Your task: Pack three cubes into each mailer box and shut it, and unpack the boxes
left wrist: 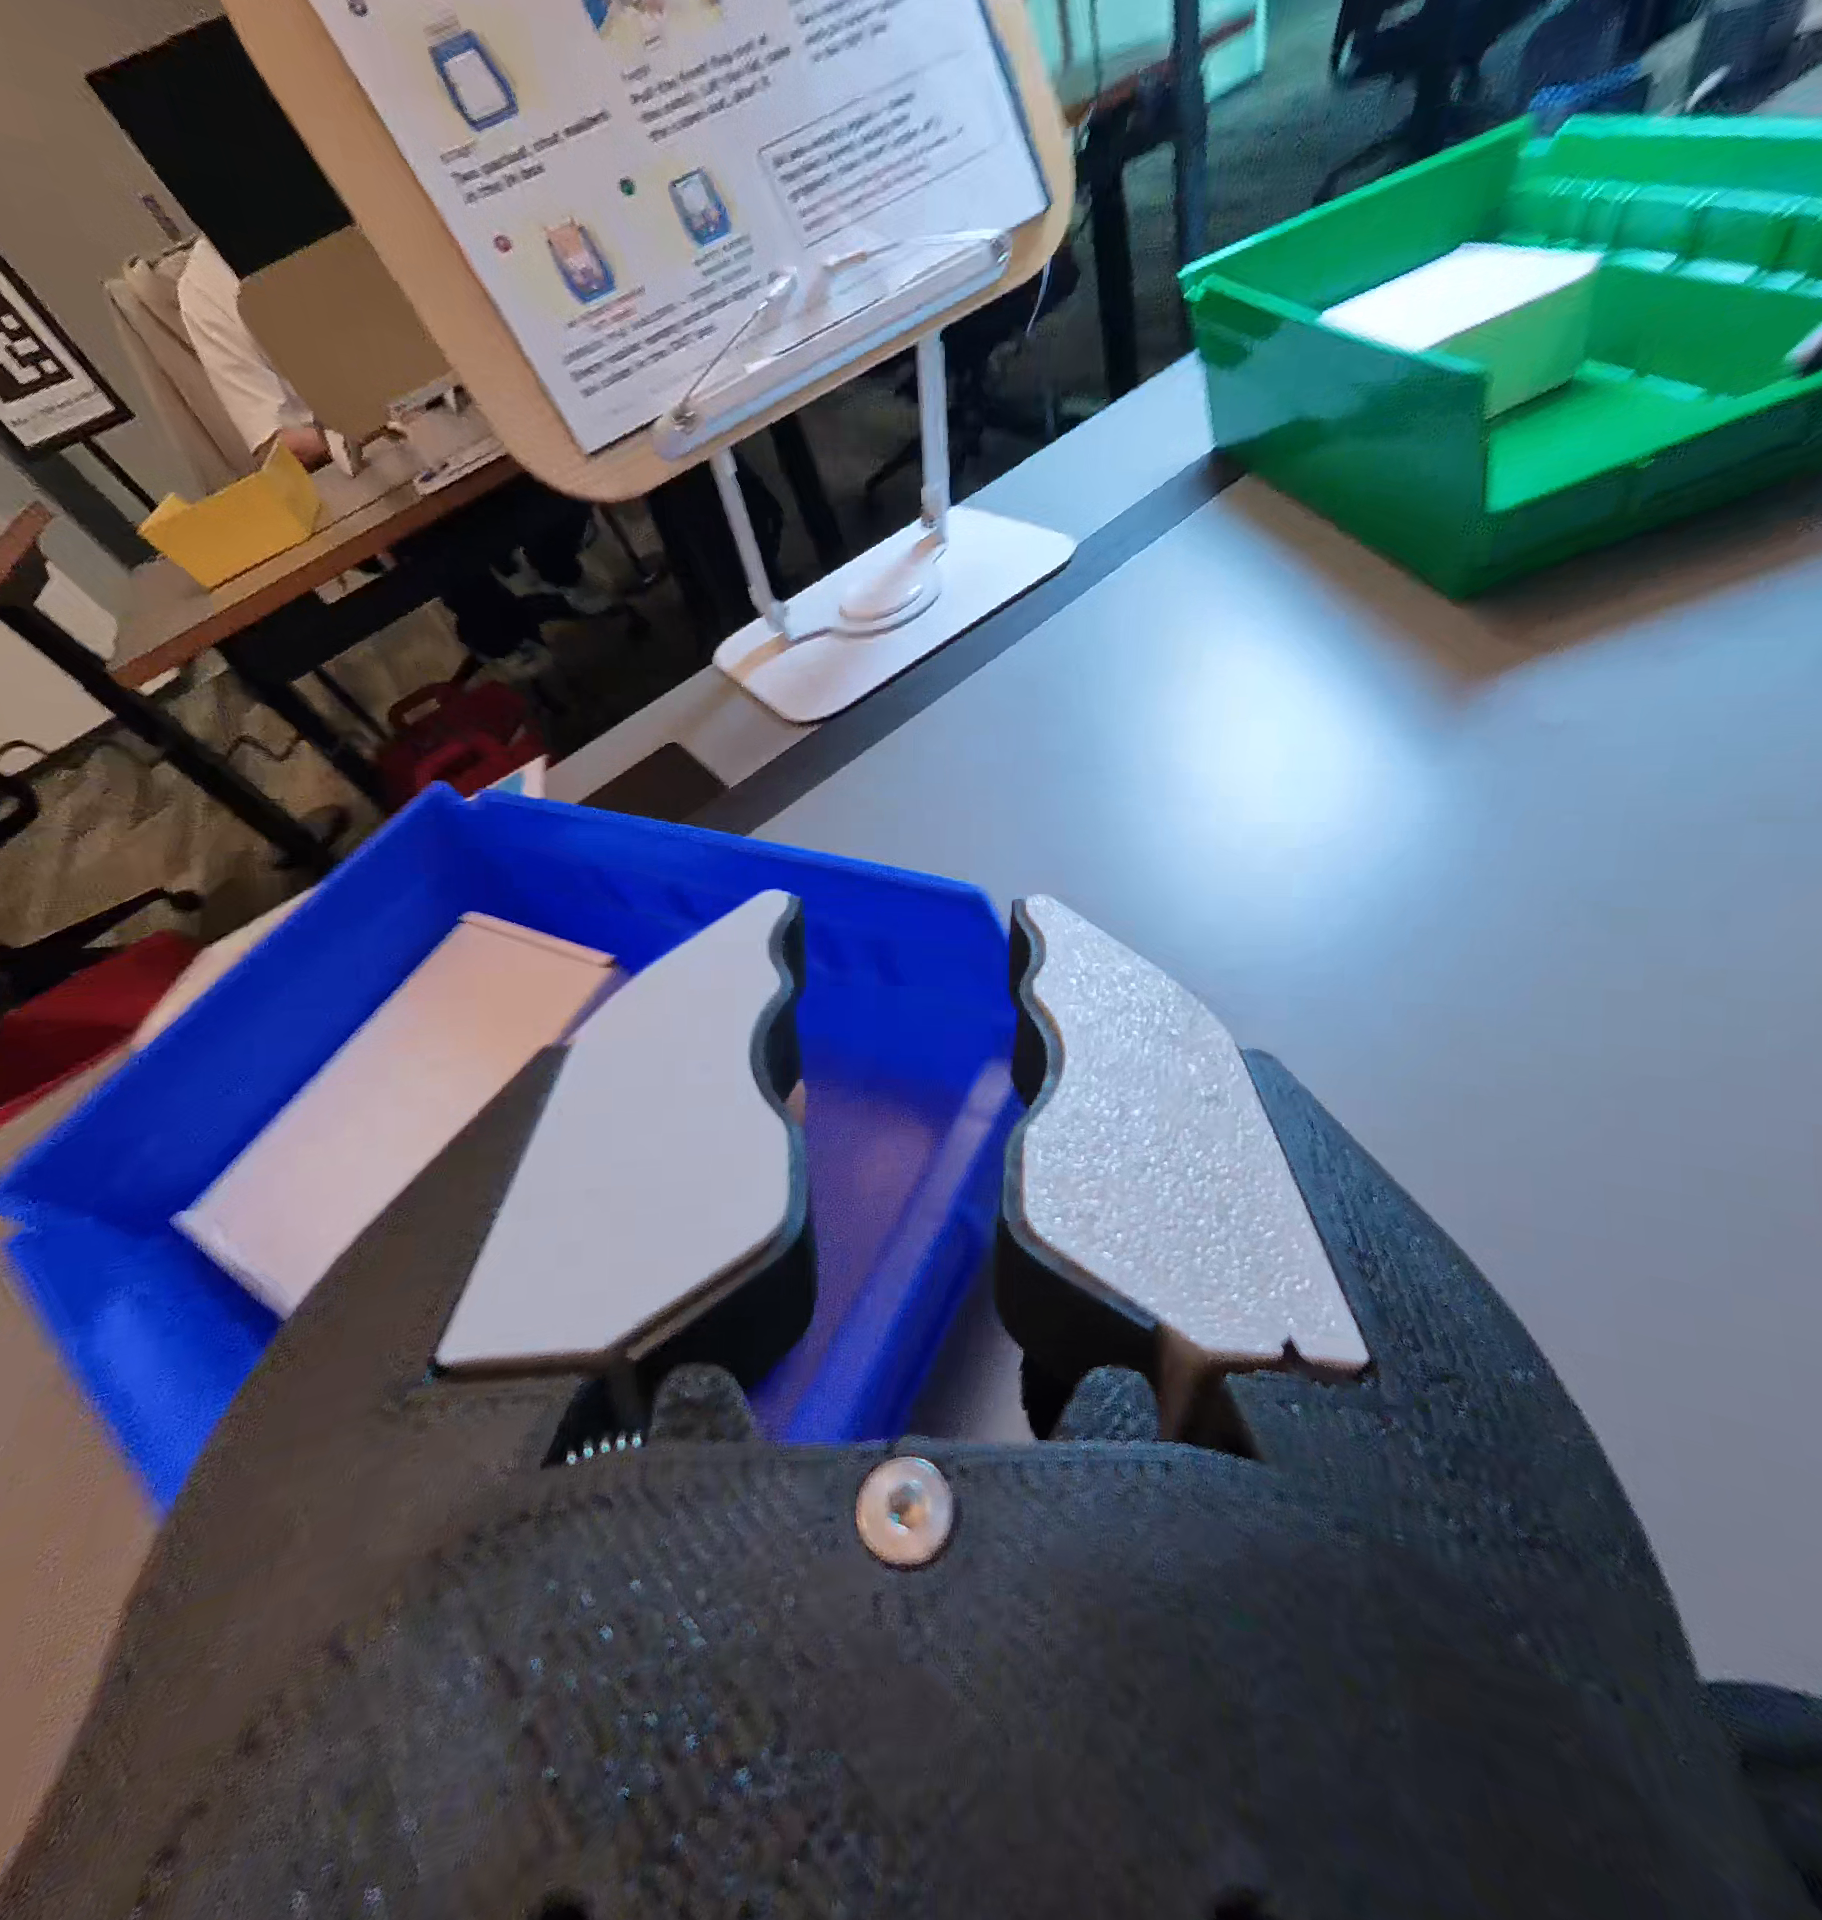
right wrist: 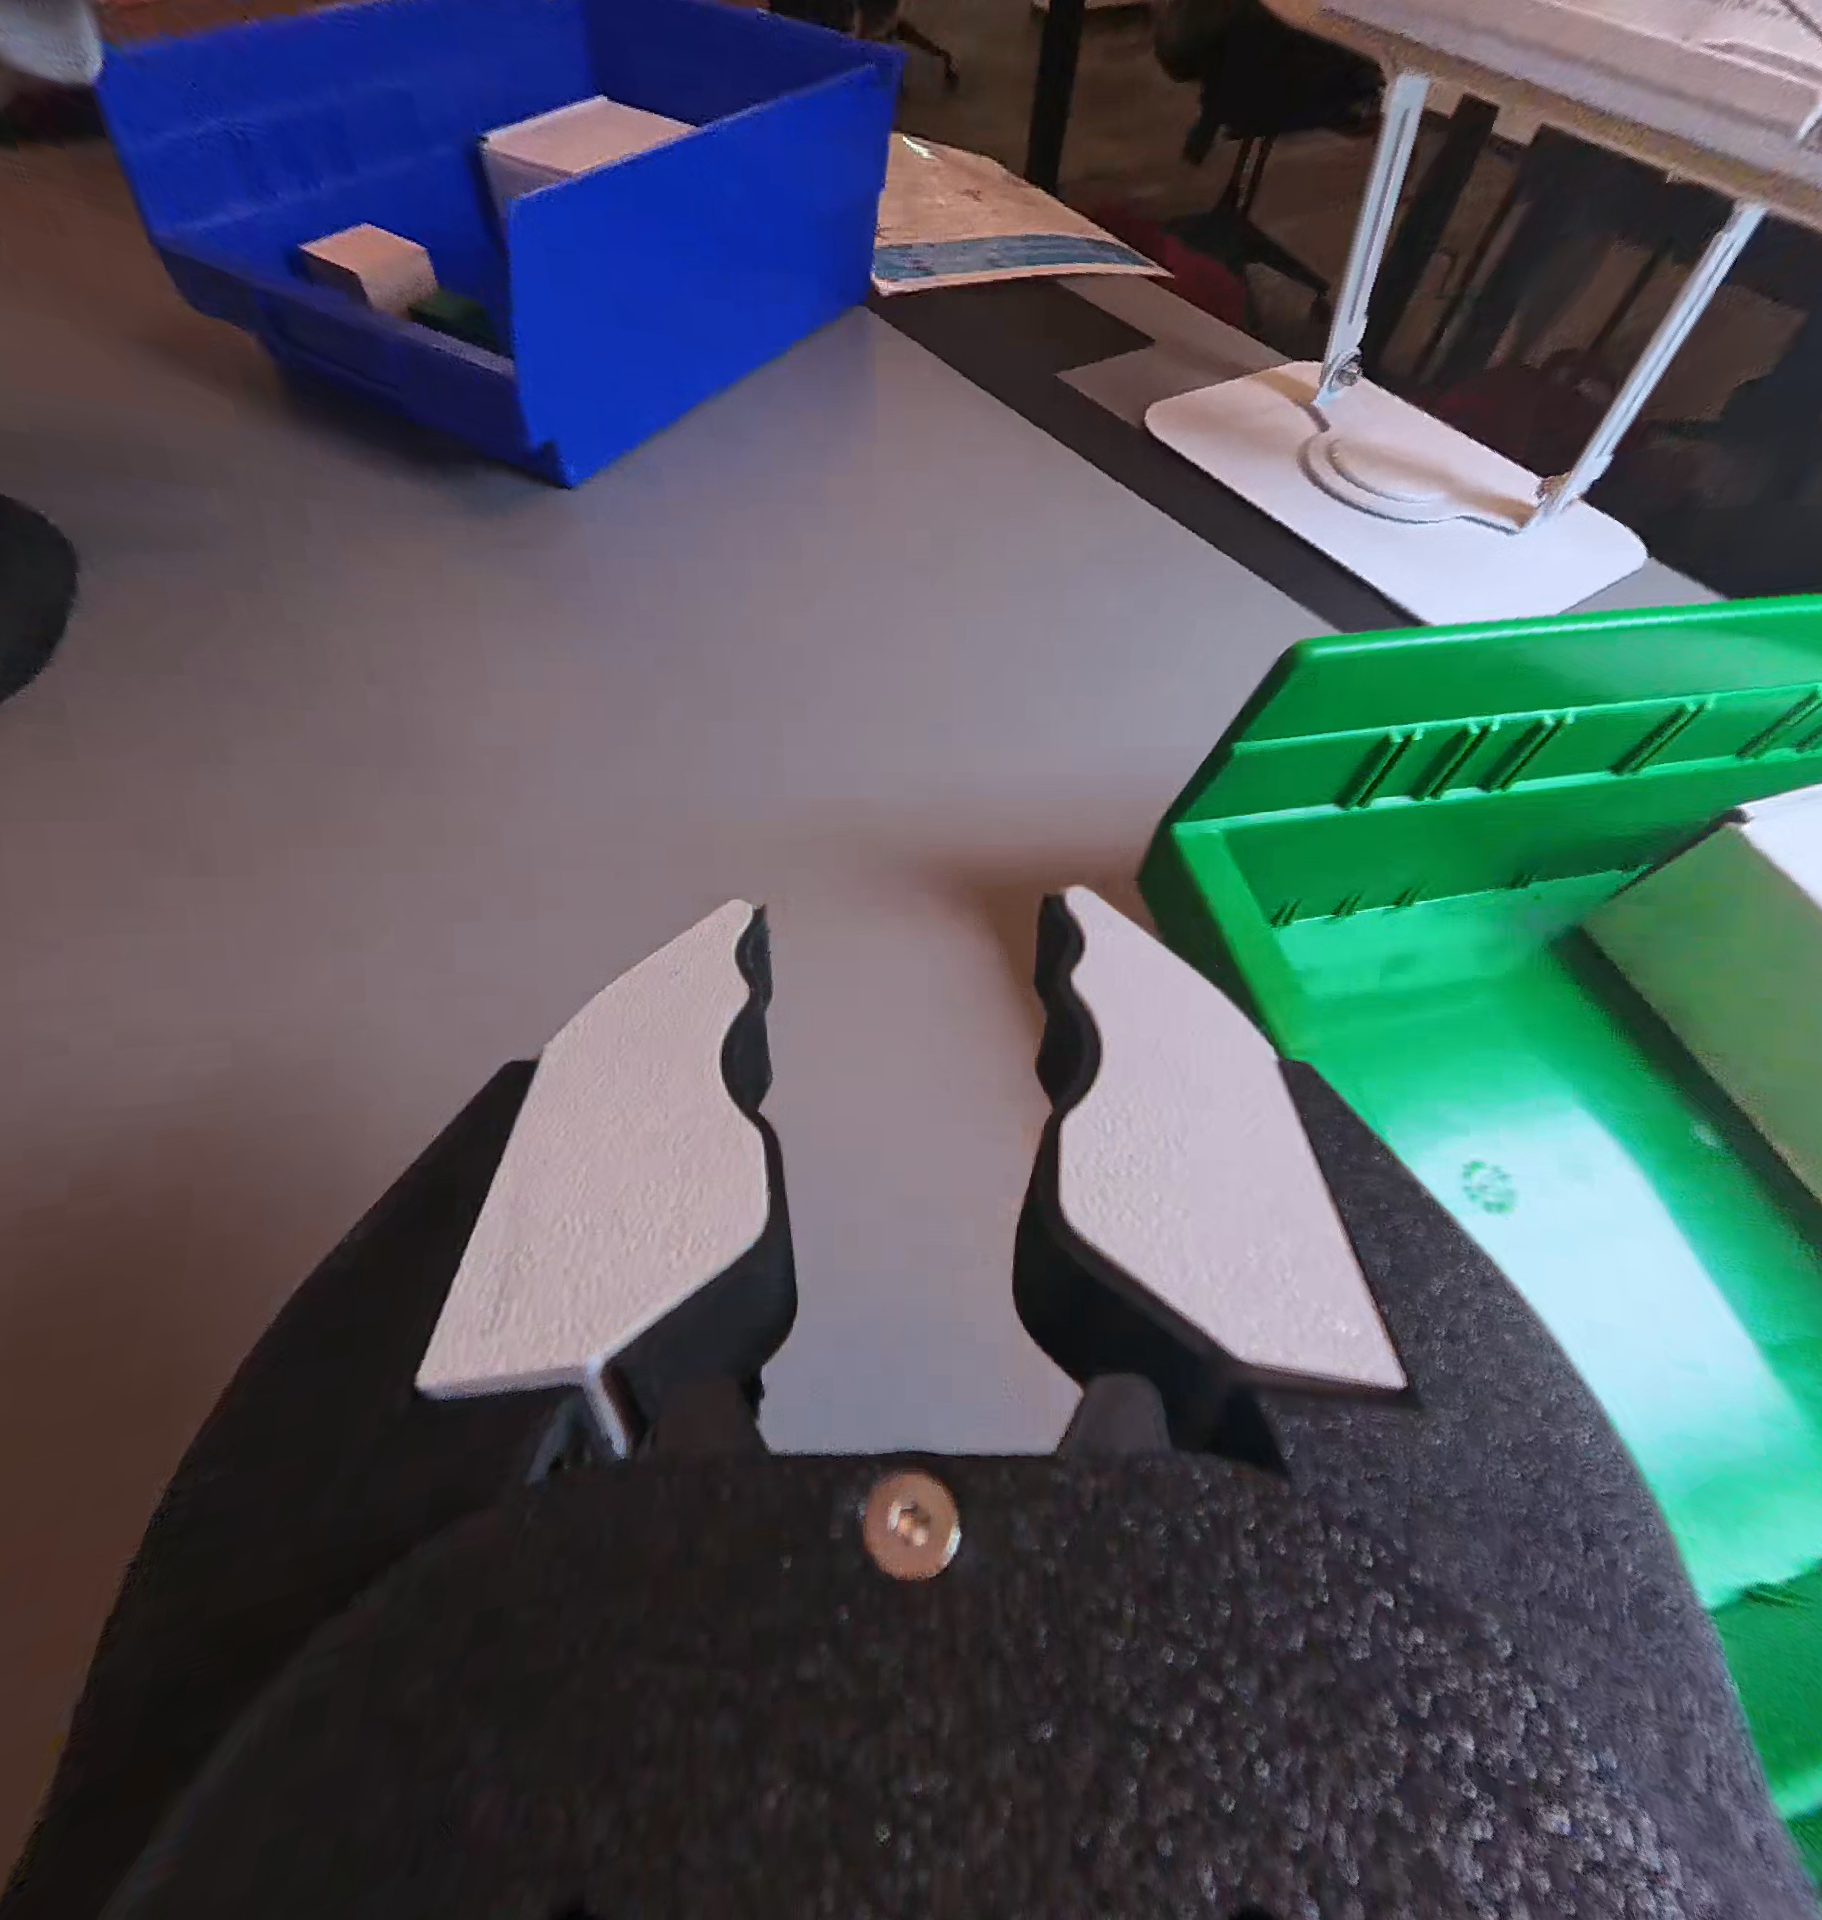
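Your left wrist camera looks steeply down, close over the blue bin [left wrist: 533,862] at lower left, green bin [left wrist: 1343,436] far at upper right. Your right wrist camera sits close beside the green bin [right wrist: 1509,675] at right, blue bin [right wrist: 678,270] far at upper left. Both share the grey table [left wrist: 1406,831] and white stand [right wrist: 1406,488].

Bare table [right wrist: 574,727] between blue bin [right wrist: 678,291] and green bin [right wrist: 1406,1039].

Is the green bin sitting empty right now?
No, a white box lies inside the green bin, plainly seen in the left wrist view.
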Demonstrator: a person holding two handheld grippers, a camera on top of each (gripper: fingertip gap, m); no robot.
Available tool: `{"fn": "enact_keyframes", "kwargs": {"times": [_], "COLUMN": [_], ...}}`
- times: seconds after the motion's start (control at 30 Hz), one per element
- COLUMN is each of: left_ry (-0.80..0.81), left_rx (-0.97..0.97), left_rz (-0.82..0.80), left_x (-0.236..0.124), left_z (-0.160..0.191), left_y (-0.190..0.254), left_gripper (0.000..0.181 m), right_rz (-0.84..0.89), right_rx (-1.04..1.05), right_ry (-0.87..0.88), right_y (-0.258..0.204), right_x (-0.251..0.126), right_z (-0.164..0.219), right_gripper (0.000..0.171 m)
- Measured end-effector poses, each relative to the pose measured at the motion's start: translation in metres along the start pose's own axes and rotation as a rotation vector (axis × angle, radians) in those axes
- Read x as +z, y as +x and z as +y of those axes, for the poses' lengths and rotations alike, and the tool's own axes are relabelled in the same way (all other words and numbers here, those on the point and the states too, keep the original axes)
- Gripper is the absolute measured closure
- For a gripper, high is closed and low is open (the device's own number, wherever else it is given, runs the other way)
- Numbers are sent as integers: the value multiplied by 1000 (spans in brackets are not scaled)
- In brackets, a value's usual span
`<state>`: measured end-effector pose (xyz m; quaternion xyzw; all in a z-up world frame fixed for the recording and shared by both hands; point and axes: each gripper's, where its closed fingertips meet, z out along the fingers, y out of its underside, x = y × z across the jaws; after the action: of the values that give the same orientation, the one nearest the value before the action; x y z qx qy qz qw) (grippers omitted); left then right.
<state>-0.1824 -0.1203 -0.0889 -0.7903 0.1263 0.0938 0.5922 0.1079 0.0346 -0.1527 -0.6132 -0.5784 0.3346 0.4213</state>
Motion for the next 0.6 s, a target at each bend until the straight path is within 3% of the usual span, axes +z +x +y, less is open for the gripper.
{"fn": "enact_keyframes", "kwargs": {"times": [0.03,0.17,0.33,0.47,0.6], "left_ry": [-39,-277,-625,-845,-1014], "left_rx": [28,137,178,159,148], "left_rz": [-10,-20,64,169,261], "left_x": [0,20,62,86,103], "left_z": [-3,7,66,114,140], "left_y": [-13,-76,-148,-177,-189], "left_gripper": [139,119,102,85,72], "right_rz": [0,-27,-62,-79,-97], "right_rx": [5,-12,-35,-44,-41], "right_ry": [16,59,46,37,39], "right_y": [-4,-14,-21,-25,-26], "right_x": [-1,2,8,11,13], "right_z": [3,9,15,22,28], "right_gripper": [122,121,121,122,122]}}
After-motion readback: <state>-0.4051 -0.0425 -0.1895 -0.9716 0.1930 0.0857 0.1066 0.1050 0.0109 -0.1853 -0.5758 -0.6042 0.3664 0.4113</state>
